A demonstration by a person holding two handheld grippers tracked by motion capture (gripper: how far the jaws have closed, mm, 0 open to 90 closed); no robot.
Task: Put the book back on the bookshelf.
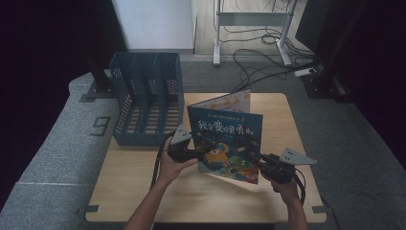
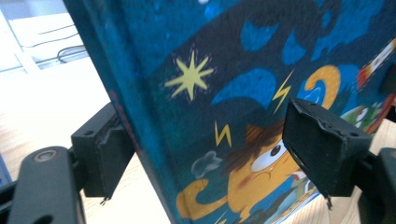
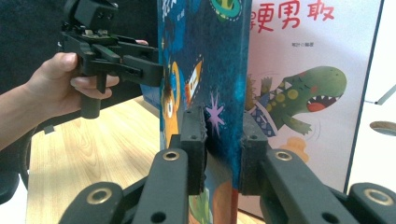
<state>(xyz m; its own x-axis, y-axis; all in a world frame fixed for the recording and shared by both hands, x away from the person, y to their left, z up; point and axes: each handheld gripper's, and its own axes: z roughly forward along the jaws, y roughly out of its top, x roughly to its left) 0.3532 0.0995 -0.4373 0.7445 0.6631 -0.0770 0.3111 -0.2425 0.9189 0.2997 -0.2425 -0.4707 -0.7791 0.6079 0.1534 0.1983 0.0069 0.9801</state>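
book's (image 2: pixel 261 93) cover cropped by frame, small title print perhaps illegible

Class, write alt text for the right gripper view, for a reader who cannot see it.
Two black tongs clamp the edge of an upright blue picture book over a wooden table. At left, a hand holds a second pair of tongs against the book's cover; a second book with a green dinosaur stands behind.

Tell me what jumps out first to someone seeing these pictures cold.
A bright blue picture book stands upright in the middle of the wooden table, with a second book behind it. The left gripper straddles its spine with jaws wide, and the right gripper sits at its lower edge. A blue slotted file rack stands at the table's back left.
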